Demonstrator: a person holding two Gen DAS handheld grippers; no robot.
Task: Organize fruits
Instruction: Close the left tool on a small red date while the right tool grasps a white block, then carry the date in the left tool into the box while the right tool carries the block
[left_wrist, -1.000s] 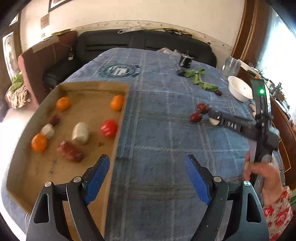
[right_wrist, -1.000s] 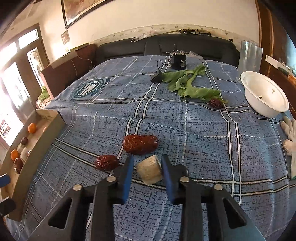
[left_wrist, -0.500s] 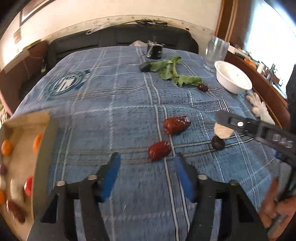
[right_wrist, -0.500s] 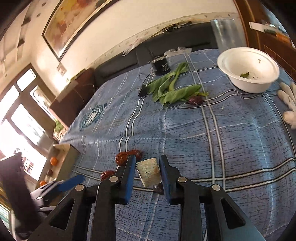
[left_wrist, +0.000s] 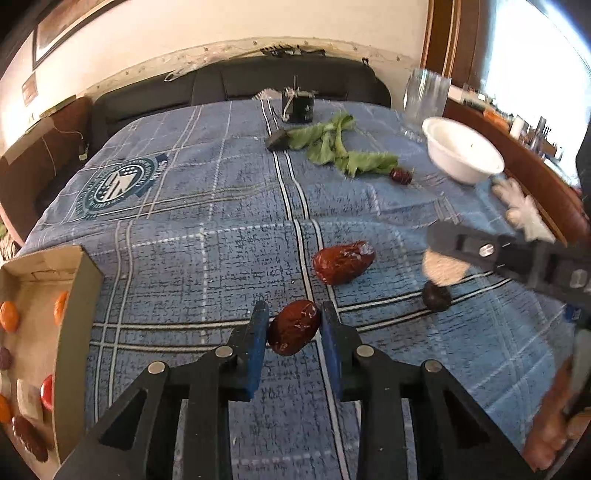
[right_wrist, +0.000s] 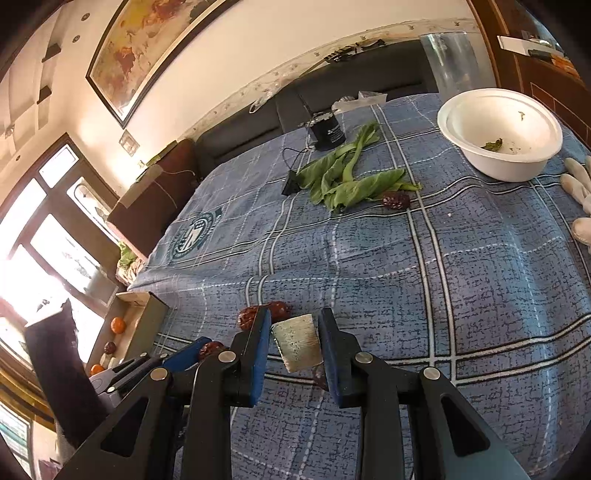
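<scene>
1. Down on the blue plaid cloth (left_wrist: 207, 229) covering the tabletop, the left claw (left_wrist: 294, 326) is clenched on a wrinkled red date (left_wrist: 294, 326), its blue pads (left_wrist: 258, 332) pressing both sides.
2. The right claw (right_wrist: 295, 341) grips a pale cut chunk of fruit (right_wrist: 297, 341), held just above the cloth.
3. A larger red date (left_wrist: 343, 261) lies near, ahead of the left claw; a small dark fruit (left_wrist: 436, 296) sits under the right claw.
4. The cardboard tray (left_wrist: 79, 291) at left holds oranges (left_wrist: 8, 315) and other fruit.
5. Farther off lie green leaves (right_wrist: 347, 173), another date (right_wrist: 396, 200) and a white bowl (right_wrist: 461, 147).
</scene>
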